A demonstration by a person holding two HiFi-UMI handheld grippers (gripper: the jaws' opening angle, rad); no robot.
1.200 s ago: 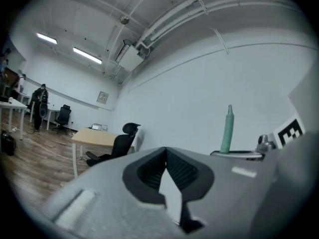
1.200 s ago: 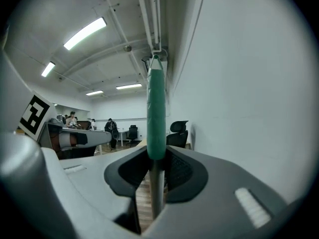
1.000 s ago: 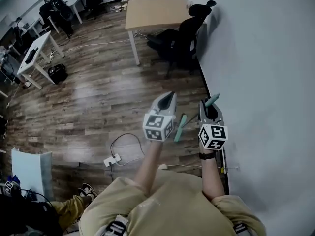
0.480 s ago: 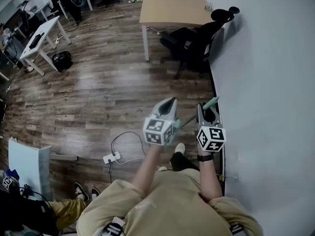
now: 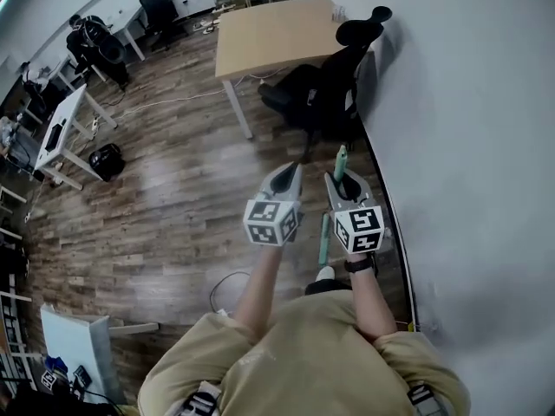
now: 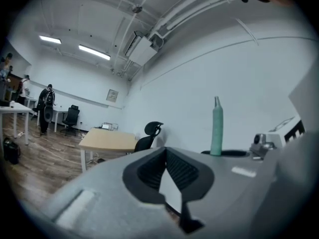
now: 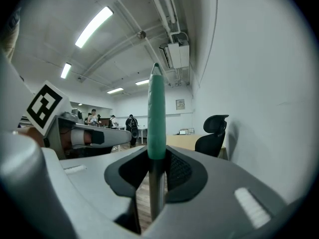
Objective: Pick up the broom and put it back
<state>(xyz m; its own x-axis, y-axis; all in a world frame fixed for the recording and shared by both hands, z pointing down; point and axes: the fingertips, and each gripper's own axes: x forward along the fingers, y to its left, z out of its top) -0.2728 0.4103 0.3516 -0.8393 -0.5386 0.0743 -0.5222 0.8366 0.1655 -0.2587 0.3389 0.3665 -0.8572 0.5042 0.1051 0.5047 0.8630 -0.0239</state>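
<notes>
The right gripper view settles the grip: the right gripper [image 7: 157,156] has its black ribbed jaws closed on the broom [image 7: 156,118], pinching a thin dark stretch of the pole just under a teal-green rubber sleeve that stands upright above the jaws. That view shows none of the pole below the jaws. The head view does — a green length of the broom [image 5: 323,235] runs down and back between the two marker cubes, while the sleeve tip pokes up ahead of the right gripper [image 5: 345,180].

The left gripper [image 6: 166,151] is closed on nothing: in the left gripper view its pad tips meet, and only pale wall shows through the sliver below them. From there the green sleeve [image 6: 216,128] rises to the right, well clear of these jaws. In the head view the left gripper [image 5: 290,170] is held level just beside the right one.

Ahead stand a black office chair [image 5: 323,89] and a light wooden rectangular table [image 5: 269,33] on the brown plank floor [image 5: 173,189], beside the white wall [image 5: 468,146]. Only the gripper views show the ceiling lights — and distant people [image 7: 132,126].
</notes>
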